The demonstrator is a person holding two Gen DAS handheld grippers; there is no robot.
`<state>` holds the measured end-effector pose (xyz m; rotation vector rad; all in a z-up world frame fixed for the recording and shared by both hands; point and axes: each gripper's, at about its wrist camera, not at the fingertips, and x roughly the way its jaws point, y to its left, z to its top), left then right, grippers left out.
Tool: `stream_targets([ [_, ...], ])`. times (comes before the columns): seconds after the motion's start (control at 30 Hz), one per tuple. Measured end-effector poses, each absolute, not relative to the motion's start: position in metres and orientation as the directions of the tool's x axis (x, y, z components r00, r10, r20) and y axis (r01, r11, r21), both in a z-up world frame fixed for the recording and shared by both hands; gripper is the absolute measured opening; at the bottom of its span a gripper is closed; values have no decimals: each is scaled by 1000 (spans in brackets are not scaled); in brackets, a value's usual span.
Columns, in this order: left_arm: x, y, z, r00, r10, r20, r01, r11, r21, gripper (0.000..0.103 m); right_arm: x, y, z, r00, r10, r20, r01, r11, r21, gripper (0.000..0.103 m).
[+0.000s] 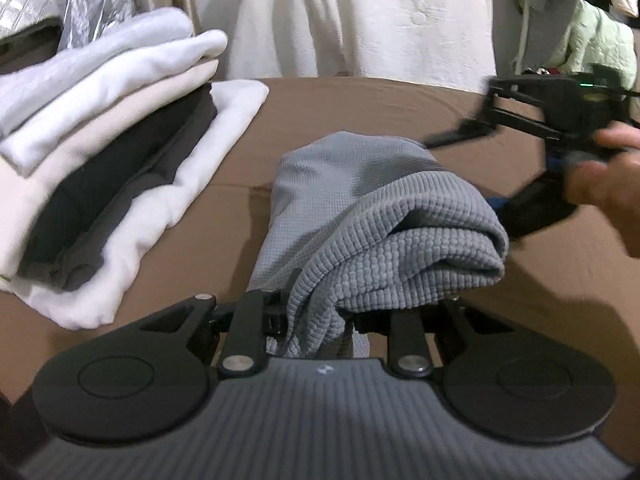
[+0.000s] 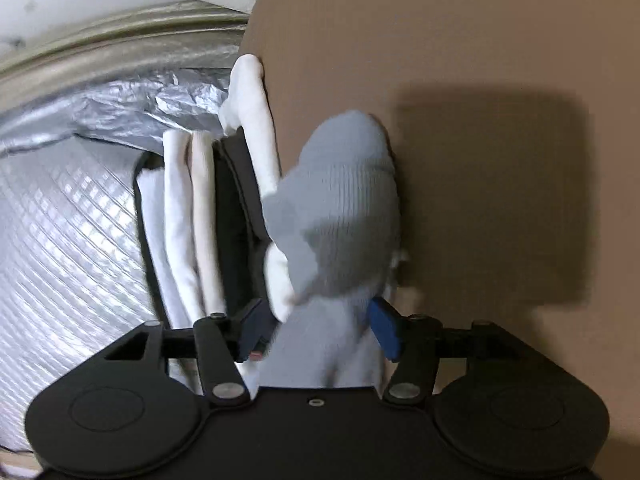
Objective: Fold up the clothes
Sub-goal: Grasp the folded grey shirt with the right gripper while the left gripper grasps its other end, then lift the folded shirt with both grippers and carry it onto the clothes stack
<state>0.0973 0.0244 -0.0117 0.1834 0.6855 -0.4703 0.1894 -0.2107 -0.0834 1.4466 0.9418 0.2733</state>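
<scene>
Folding the grey garment (image 1: 372, 216) at table (image 1: 520, 280) centre, the left gripper (image 1: 312, 316) clamps its near edge while the right gripper (image 2: 320, 328), jaws apart around the cloth, releases; next, transfer it toward the folded stack (image 1: 120, 184) at ten o'clock.

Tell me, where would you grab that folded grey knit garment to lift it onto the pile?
Probably at the rolled, doubled edge of the grey waffle-knit garment, coming in level from the open brown surface, since the stack of folded clothes crowds its other side. That thick edge gathers every layer, so the fold should hold.
</scene>
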Motion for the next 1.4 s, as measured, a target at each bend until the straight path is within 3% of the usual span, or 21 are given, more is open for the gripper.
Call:
stream_targets([
  [0.1, 93, 30, -8, 668, -363, -650, 463, 886, -19, 22, 220, -201, -97, 633, 659, -407, 364, 210, 907, 74],
  [0.13, 94, 32, -8, 659, -368, -656, 460, 887, -36, 22, 231, -197, -101, 636, 647, -419, 354, 238, 905, 70],
  [0.17, 95, 34, -9, 645, -374, -666, 462, 885, -50, 22, 239, -194, -103, 629, 645, -433, 333, 280, 900, 50],
  [0.2, 98, 35, -10, 629, -381, -678, 467, 882, -63, 22, 244, -191, -102, 621, 639, -455, 300, 343, 890, 38],
  [0.3, 104, 37, -18, 566, -415, -713, 484, 867, -120, 22, 241, -183, -82, 665, 572, -480, 193, 489, 851, 33],
  [0.4, 107, 40, -24, 503, -458, -733, 488, 851, -196, 27, 208, -181, -53, 755, 503, -420, 69, 577, 814, 32],
  [0.5, 111, 44, -29, 430, -520, -738, 479, 824, -302, 34, 167, -189, -38, 801, 413, -433, 33, 692, 721, 32],
  [0.63, 115, 54, -37, 335, -625, -705, 427, 768, -477, 36, 119, -213, -47, 808, 334, -486, 118, 716, 688, 32],
  [0.77, 122, 78, -59, 255, -729, -635, 203, 682, -702, 35, 93, -239, -64, 810, 309, -498, 201, 651, 732, 31],
  [0.83, 120, 87, -61, 275, -726, -630, 145, 679, -719, 36, 93, -243, -70, 810, 315, -495, 214, 628, 749, 31],
  [0.97, 97, 94, -69, 313, -683, -660, 60, 708, -704, 59, 94, -242, -81, 816, 313, -485, 222, 606, 764, 31],
  [1.03, 81, 96, -78, 313, -675, -668, -7, 702, -713, 60, 93, -248, -89, 822, 324, -469, 229, 566, 792, 31],
  [1.23, 70, 100, -90, 345, -738, -580, -143, 570, -809, 70, 103, -248, -102, 826, 347, -444, 252, 479, 841, 32],
  [1.3, 68, 99, -94, 378, -747, -546, -191, 514, -836, 83, 106, -246, -101, 822, 350, -449, 256, 478, 840, 32],
  [1.4, 75, 95, -100, 399, -747, -531, -205, 492, -846, 84, 105, -250, -106, 824, 372, -427, 281, 386, 879, 33],
])
